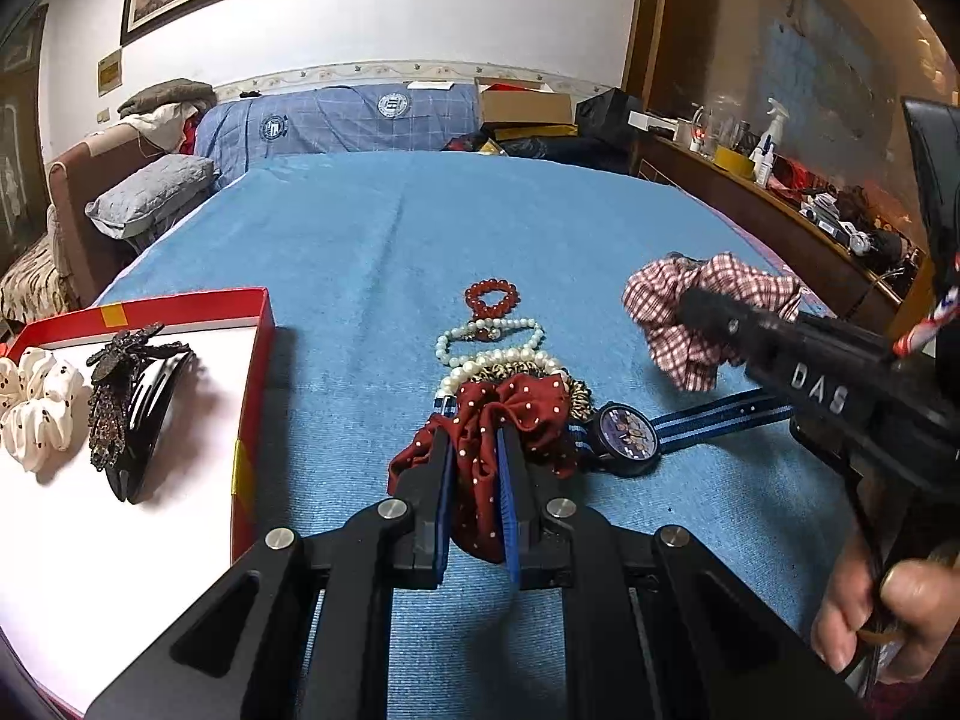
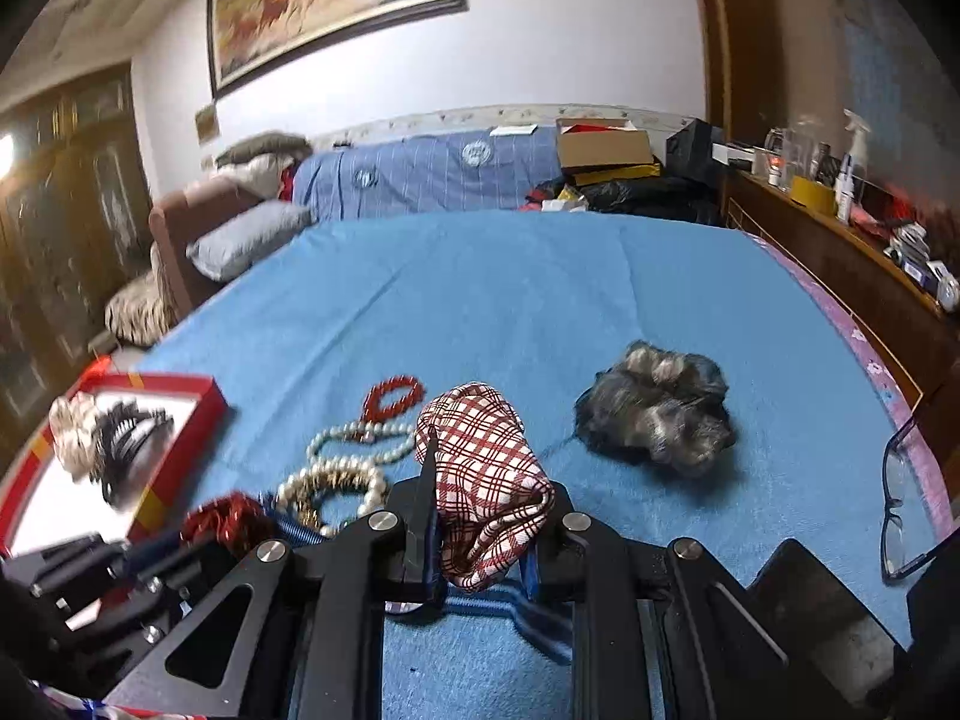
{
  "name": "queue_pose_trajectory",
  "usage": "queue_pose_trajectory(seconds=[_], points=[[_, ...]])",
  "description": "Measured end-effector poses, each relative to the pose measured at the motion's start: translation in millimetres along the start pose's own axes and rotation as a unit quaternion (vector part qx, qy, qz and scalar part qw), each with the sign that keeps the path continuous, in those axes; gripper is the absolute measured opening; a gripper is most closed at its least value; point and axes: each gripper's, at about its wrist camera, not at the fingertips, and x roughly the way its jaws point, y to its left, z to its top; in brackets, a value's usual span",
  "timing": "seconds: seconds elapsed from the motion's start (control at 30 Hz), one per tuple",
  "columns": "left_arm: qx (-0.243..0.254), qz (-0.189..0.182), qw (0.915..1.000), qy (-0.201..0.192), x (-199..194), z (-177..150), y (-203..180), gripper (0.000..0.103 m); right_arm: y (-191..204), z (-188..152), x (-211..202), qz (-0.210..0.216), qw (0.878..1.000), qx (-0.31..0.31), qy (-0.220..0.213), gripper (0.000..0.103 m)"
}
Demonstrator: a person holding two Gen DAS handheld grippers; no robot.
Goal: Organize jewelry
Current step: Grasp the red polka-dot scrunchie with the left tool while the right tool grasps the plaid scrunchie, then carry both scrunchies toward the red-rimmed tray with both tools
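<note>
My left gripper (image 1: 474,450) is shut on a dark red polka-dot scrunchie (image 1: 516,414) lying on the blue bedspread. My right gripper (image 2: 480,480) is shut on a red-and-white checked scrunchie (image 2: 489,474), held above the bed; it also shows in the left wrist view (image 1: 690,312). Pearl necklaces (image 1: 492,348), a red bead bracelet (image 1: 492,294), a leopard scrunchie (image 1: 579,399) and a watch with a striped strap (image 1: 627,438) lie beside the red scrunchie. A red box (image 1: 255,360) at left holds a white dotted scrunchie (image 1: 36,402) and black hair clips (image 1: 138,402).
A dark grey furry scrunchie (image 2: 657,408) lies on the bed to the right. Glasses (image 2: 897,504) lie near the right edge. Pillows, a folded blue quilt (image 1: 336,120) and boxes are at the far end. A cluttered wooden shelf (image 1: 780,192) runs along the right.
</note>
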Motion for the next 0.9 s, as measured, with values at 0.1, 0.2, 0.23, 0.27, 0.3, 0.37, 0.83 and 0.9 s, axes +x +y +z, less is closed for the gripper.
queue_pose_trajectory(seconds=[0.1, 0.2, 0.23, 0.27, 0.3, 0.37, 0.83, 0.9], points=[[-0.001, 0.001, 1.0000, -0.001, 0, 0, 1, 0.013, 5, -2, 1, -0.005, 1.000, -0.012, 0.002, 0.021], [-0.002, 0.001, 1.0000, -0.001, 0, 0, 1, 0.013, 4, -5, -1, -0.011, 1.000, -0.016, 0.000, 0.022], [-0.002, 0.001, 1.0000, 0.000, 0, 0, 1, 0.013, 4, -5, 0, -0.011, 1.000, -0.017, 0.001, 0.022], [-0.002, 0.001, 1.0000, 0.000, 0, 0, 1, 0.013, 5, -6, 1, -0.012, 1.000, -0.017, 0.004, 0.022], [-0.002, 0.001, 1.0000, -0.001, 0, 0, 1, 0.013, 4, -6, 3, -0.013, 1.000, -0.017, 0.007, 0.022], [-0.003, 0.002, 1.0000, -0.002, -1, 0, 2, 0.013, 6, -6, 3, -0.015, 1.000, -0.018, 0.007, 0.022], [-0.004, 0.013, 0.9999, -0.004, -2, -1, 4, 0.013, 6, -3, -7, -0.013, 1.000, -0.017, -0.012, 0.022], [-0.001, 0.016, 0.9999, -0.004, -1, -1, 1, 0.013, 6, -2, -11, -0.012, 1.000, -0.015, -0.017, 0.022]])
